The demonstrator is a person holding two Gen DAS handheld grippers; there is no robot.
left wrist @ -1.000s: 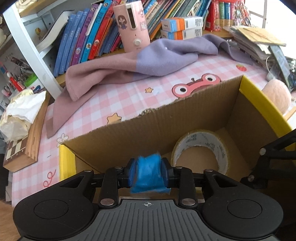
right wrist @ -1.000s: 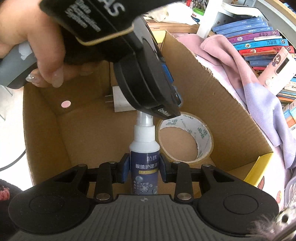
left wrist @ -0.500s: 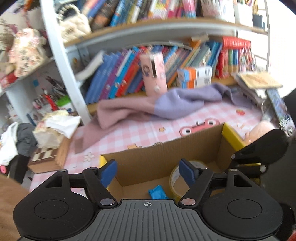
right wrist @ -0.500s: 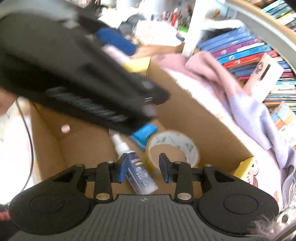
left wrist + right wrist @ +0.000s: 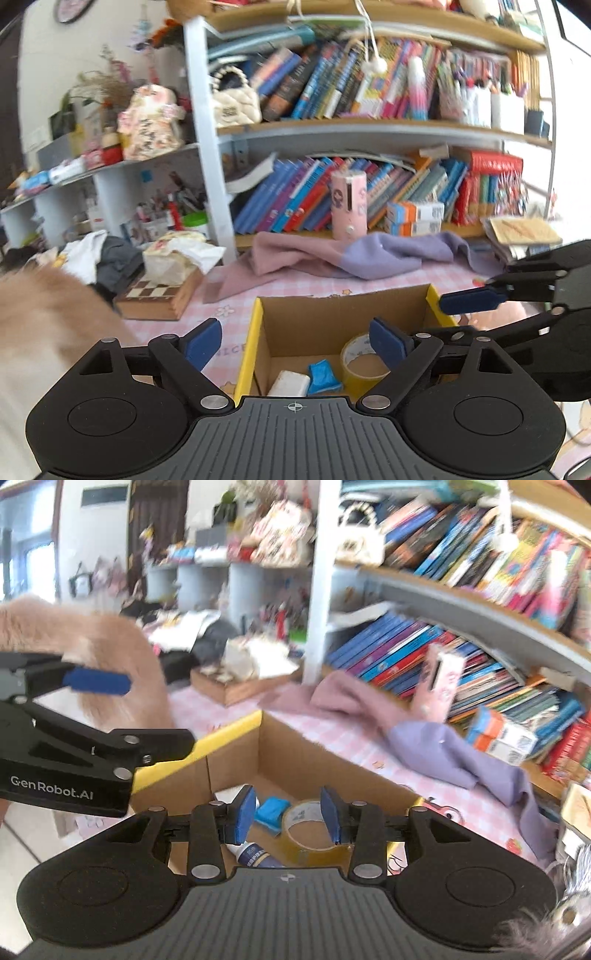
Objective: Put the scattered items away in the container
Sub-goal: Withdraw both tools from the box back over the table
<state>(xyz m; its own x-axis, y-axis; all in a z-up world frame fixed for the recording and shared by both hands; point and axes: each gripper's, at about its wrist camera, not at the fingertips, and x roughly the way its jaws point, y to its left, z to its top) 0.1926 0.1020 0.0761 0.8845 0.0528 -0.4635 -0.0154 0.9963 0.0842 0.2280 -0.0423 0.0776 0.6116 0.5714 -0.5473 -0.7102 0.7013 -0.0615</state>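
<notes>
"GenRobot.AI" — white lettering on black body of left tool (image 5: pixel 96 684), right wrist view. "NICE" — partial pink print on checked tablecloth (image 5: pixel 236 317) beside box. Spray bottle (image 5: pixel 255 857) label illegible.

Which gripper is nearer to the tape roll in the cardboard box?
Right, by a small margin. The right gripper hangs open just above the tape roll; the left gripper, also open, sits higher and farther back from the cardboard box.

Open box (image 5: pixel 332 314), bookshelf (image 5: pixel 369 129) behind
</notes>
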